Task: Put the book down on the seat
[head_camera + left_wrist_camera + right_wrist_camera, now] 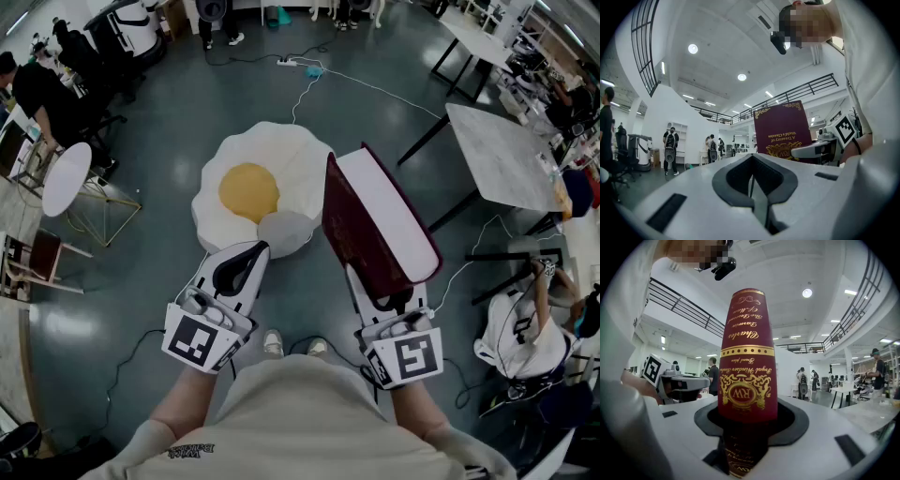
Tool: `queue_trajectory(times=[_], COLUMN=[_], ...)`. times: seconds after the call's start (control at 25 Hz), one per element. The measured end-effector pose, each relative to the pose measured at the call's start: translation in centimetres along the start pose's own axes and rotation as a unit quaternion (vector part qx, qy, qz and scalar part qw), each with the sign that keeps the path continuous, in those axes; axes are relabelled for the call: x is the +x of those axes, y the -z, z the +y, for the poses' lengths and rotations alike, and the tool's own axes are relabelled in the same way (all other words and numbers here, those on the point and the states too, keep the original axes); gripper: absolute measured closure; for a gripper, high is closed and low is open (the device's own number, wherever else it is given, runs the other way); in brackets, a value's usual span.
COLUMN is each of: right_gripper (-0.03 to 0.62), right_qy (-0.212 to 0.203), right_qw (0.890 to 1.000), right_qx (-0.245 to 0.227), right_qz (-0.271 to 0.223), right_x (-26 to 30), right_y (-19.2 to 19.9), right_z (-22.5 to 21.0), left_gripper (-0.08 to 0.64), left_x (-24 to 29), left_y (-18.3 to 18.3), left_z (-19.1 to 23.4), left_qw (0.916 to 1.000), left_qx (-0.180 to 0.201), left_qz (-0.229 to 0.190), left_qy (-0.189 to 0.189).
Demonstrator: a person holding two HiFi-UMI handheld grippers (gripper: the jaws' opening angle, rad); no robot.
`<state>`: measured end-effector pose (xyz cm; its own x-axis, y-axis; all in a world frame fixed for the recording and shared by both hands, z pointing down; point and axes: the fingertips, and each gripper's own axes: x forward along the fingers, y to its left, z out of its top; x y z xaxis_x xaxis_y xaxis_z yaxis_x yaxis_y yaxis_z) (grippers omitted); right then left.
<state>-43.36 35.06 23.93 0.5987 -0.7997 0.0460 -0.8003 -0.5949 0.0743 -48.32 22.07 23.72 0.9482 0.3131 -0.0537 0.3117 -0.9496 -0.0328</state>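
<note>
- Right gripper (382, 298): the jaws are closed on the near end of the book (375, 216), one pad on each cover. The right gripper view shows the maroon, gilt-lettered spine rising straight out from between them. The grip looks firm, and it is taken at one end so that the free end leads.
- Book: a thick maroon hardback, closed and held in the air on edge. One cover faces left and the white page block faces up. It leans away from the person, with its far end beside the right edge of the seat (281, 155). It touches nothing but the jaws.
- Seat: a low cushion shaped like a fried egg, white with a yellow centre. It lies on the grey floor (159, 122) ahead of the person's shoes (273, 344). I take this to be the seat named, though the wide lens makes that hard to confirm. Nothing rests on it.
- Left gripper (251, 255): the jaws are brought fully together with nothing between them. It hangs over the cushion's near edge, apparently kept free of the load.
- Stage, as judged: the book is carried but not yet over the seat. It must go left and be laid flat.
</note>
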Motion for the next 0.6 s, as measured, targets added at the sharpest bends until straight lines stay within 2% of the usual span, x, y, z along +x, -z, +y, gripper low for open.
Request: queue_trajectory(times=[0.32,0.6], right_gripper=[0.383,0.383], right_qy=[0.005,0.011], right_qw=[1.000,1.000], right_qx=[0.002,0.024], right_qz=[-0.001,-0.012], right_x=[-0.4,-1.5], right_y=[-0.2,-0.1], right_z=[-1.1,-2.7], left_gripper=[0.557,0.557], left_x=[1.2,2.5], left_y=[-0.5,0.0], left_z=[-0.6,-1.9], left_qw=[1.0000,0.9998], left_qx=[0.002,0.003], left_qz=[0.001,0.005], left_qy=[0.008,0.018])
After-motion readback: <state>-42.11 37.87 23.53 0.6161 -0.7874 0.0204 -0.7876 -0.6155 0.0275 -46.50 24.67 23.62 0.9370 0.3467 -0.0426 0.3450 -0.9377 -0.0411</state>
